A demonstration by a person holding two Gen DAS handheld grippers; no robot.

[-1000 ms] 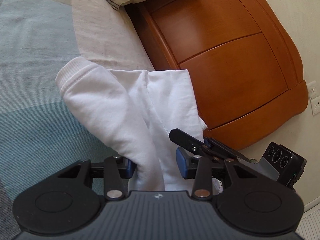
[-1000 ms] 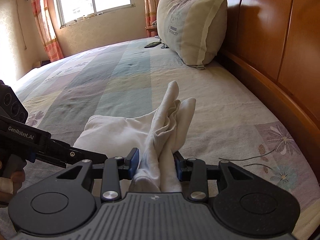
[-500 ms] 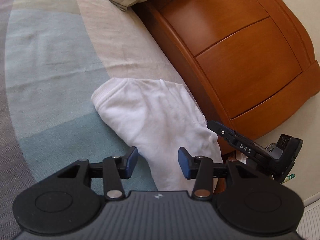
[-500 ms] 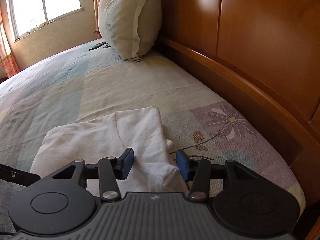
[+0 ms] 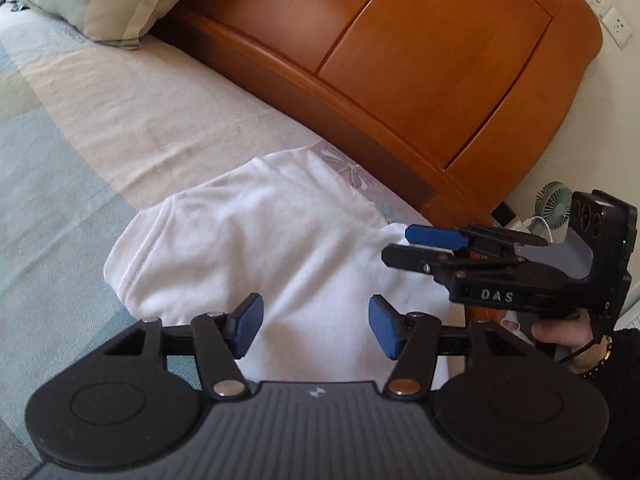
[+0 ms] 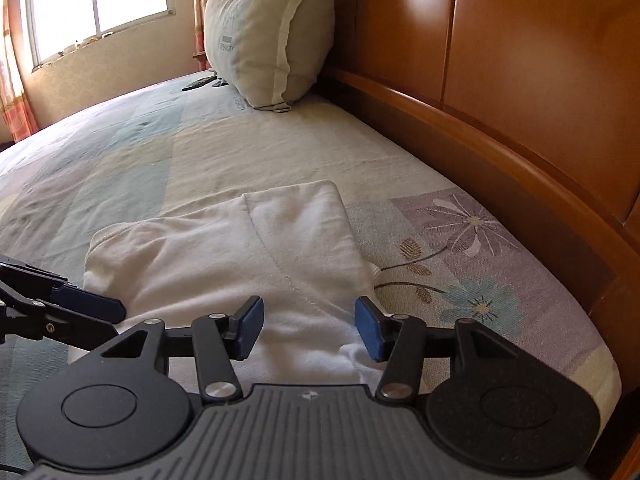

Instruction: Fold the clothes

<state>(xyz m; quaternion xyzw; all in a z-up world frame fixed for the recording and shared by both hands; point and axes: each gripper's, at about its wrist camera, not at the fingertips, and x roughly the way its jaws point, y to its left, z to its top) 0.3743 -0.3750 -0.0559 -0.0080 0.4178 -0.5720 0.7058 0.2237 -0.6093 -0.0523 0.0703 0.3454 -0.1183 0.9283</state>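
On the bed (image 6: 200, 152), both grippers' jaws are opening above the folded white garment (image 6: 240, 256).

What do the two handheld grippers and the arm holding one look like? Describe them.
Both the left gripper and the right gripper are matte black with blue finger pads, silver pivot screws and ribbed grey bodies. The right one carries white "DAS" lettering. A dark fuzzy sleeve and a beaded bracelet show.

Ahead of your claws: pale patchwork bedsheet with flower print (image 6: 460, 236). Beyond, upright cream pillow (image 6: 272, 32) leaning on glossy orange wooden headboard (image 6: 520, 80). Far left, bright window (image 6: 100, 0). Right of your left claw: small green desk fan (image 5: 554, 202), white wall socket (image 5: 618, 26).
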